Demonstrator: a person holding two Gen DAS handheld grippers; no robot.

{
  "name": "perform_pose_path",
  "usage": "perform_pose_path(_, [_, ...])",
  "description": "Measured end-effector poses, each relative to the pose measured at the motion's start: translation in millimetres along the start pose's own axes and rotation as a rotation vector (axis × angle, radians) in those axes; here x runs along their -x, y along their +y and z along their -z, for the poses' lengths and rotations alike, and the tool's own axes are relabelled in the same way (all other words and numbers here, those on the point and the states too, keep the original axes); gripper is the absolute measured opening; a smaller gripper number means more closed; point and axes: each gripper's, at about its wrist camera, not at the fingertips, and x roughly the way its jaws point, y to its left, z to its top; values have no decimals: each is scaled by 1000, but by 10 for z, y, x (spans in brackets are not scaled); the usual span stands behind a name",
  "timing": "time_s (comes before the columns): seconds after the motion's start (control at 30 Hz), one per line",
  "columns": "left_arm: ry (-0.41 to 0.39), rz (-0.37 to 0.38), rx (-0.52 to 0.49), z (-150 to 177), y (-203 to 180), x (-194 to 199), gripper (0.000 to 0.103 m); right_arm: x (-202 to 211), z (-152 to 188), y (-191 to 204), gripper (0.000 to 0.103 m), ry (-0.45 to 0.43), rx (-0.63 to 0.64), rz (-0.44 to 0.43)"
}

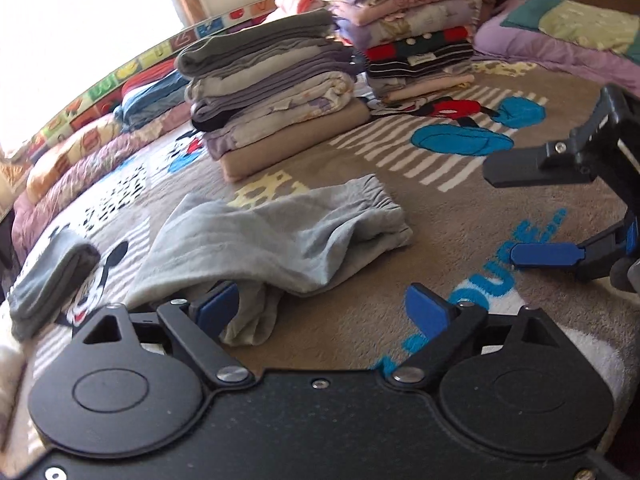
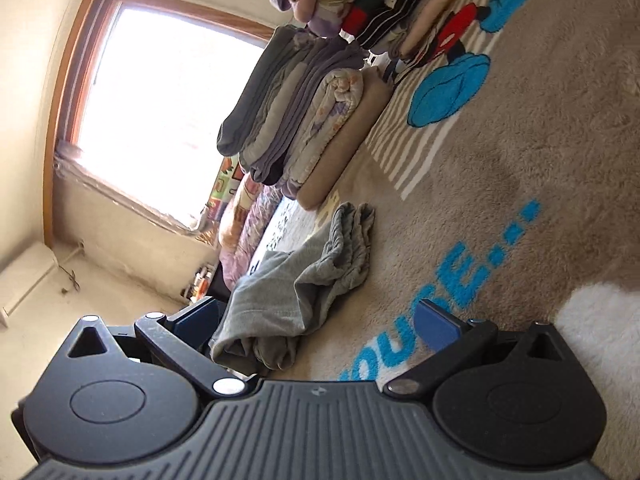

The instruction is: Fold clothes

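We've got a big Mickey blanket [image 1: 460,216] under everything. Two folded stacks [image 1: 276,92] sit behind the grey pants [image 1: 280,236], a rolled grey piece [image 1: 48,280] off to their left. Left gripper [image 1: 320,312] gapes wide at the crumpled pants' near end; right gripper [image 1: 516,212], also wide, hangs clear on their right.

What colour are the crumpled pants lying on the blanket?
Light grey pants, seen best in the left wrist view.
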Motion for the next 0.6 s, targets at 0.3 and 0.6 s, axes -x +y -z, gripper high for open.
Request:
perform_pose_path(0.3, [25, -31, -264, -111, -372, -511, 71, 27, -64, -147, 103, -44, -115, -80])
perform_pose_path(0.6, [48, -88, -219, -254, -453, -721, 15, 53, -90, -321, 103, -113, -215, -180])
